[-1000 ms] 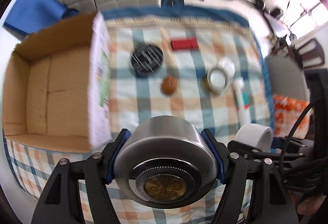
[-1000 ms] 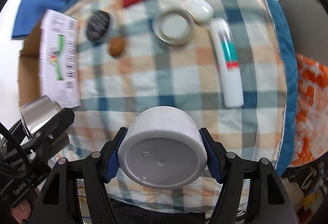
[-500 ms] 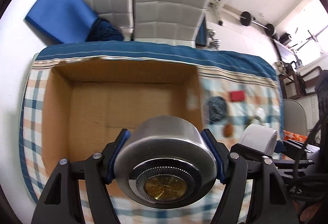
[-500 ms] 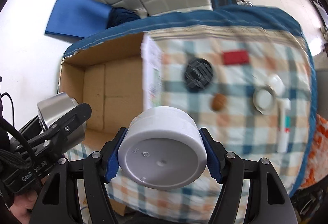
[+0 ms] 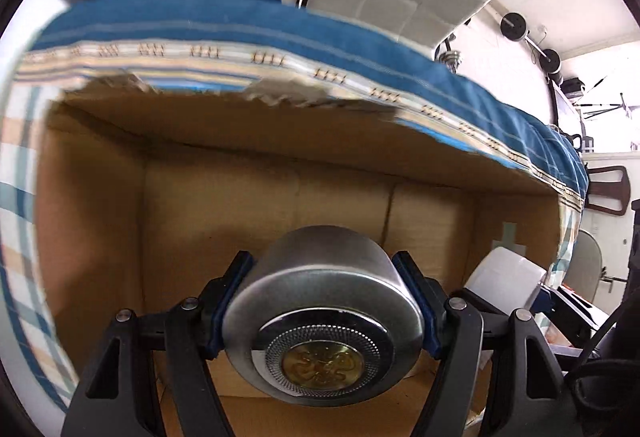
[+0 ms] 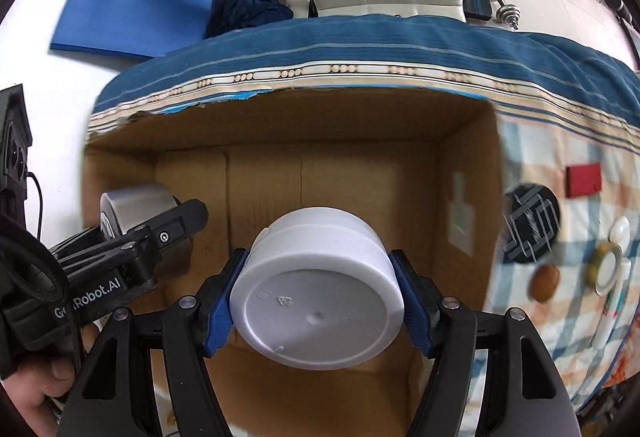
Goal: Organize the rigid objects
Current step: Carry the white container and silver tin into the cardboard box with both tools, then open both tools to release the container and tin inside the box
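Steel cup (image 5: 324, 313) and white plastic cup (image 6: 316, 289) are the two items in transit; each lies on its side between blue pads, base toward the camera, long axis running forward along the fingers. Your left hand-held gripper (image 5: 324, 317) is clamped on the steel cup, and your right hand-held gripper (image 6: 316, 297) is clamped on the white plastic cup.

Both loads hang over the open cardboard box (image 6: 460, 141), whose bare floor lies directly ahead of and below each cup. The steel cup sits toward the left wall of the box; the white plastic cup sits near the middle, to its right. The two are near each other but apart.

Judged from this position, the next move is a descent and release. Nothing shows on the box floor to block it. Keep the left load off the left wall, and keep the two grippers separated during release.

Outside the box, on the checked tablecloth (image 6: 520, 141) to the right, lie a red block (image 6: 584, 179), a black round object (image 6: 530, 223), a walnut (image 6: 544, 281) and a round tin (image 6: 606, 269).
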`<state>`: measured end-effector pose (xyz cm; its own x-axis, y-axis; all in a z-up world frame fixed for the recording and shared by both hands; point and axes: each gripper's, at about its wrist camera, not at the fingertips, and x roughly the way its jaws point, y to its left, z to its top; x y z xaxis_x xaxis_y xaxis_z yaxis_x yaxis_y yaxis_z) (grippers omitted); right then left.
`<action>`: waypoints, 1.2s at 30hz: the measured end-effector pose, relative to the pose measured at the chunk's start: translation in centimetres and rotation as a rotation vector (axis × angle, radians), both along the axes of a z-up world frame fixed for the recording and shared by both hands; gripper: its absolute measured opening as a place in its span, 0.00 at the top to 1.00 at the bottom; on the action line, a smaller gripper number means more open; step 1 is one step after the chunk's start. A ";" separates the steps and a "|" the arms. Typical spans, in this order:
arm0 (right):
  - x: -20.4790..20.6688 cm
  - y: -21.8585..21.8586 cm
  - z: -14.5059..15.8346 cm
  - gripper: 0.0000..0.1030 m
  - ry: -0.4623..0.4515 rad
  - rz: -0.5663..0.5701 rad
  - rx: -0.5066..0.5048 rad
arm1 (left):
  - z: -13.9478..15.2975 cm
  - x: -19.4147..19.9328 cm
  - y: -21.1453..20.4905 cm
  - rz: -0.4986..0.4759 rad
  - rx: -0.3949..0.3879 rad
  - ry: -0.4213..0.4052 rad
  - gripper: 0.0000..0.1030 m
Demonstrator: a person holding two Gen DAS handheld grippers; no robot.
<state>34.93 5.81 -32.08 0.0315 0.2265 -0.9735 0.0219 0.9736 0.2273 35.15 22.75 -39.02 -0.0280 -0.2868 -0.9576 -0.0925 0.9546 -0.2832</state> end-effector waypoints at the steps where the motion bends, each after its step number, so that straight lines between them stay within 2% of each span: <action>1: 0.4 0.4 -0.7 0.30 0.009 0.002 -0.008 | -0.5 0.0 0.1 0.000 -0.007 0.012 0.33; 5: 0.9 0.8 -3.2 0.30 0.036 0.024 -0.031 | -2.2 0.0 0.0 -0.016 -0.023 0.049 0.33; 10: 1.0 0.4 -4.7 0.30 0.034 -0.004 -0.068 | -3.7 0.0 -0.6 0.000 -0.052 0.078 0.33; 19: 2.1 -0.1 -6.8 0.29 0.116 -0.072 -0.032 | -3.5 0.5 -0.3 0.028 -0.026 0.112 0.32; 23: 2.6 -0.4 -6.8 0.27 0.137 -0.085 -0.028 | -2.9 0.6 -0.1 0.028 -0.035 0.115 0.30; 28: 2.2 -0.5 -5.9 0.21 0.127 -0.095 -0.017 | -1.4 0.2 0.4 0.003 0.018 0.084 0.27; 30: 1.9 -0.4 -5.3 0.16 0.118 -0.094 -0.012 | -0.5 0.3 0.6 -0.008 0.055 0.060 0.18; 33: 1.3 -0.6 -4.2 0.10 0.103 -0.095 -0.009 | 1.5 -0.2 0.5 -0.037 0.128 -0.003 0.11; 35: 0.8 -0.4 -3.1 0.00 0.072 -0.087 -0.048 | 2.8 -0.6 0.6 -0.053 0.165 -0.035 0.02; 36: 0.6 -0.3 -2.6 0.00 0.055 -0.084 -0.064 | 3.2 -0.8 0.5 -0.058 0.180 -0.048 0.00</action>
<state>35.53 5.48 -34.64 -0.0063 0.1626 -0.9867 0.1143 0.9803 0.1608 34.34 23.27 -35.84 0.0074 -0.1103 -0.9939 -0.0267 0.9935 -0.1105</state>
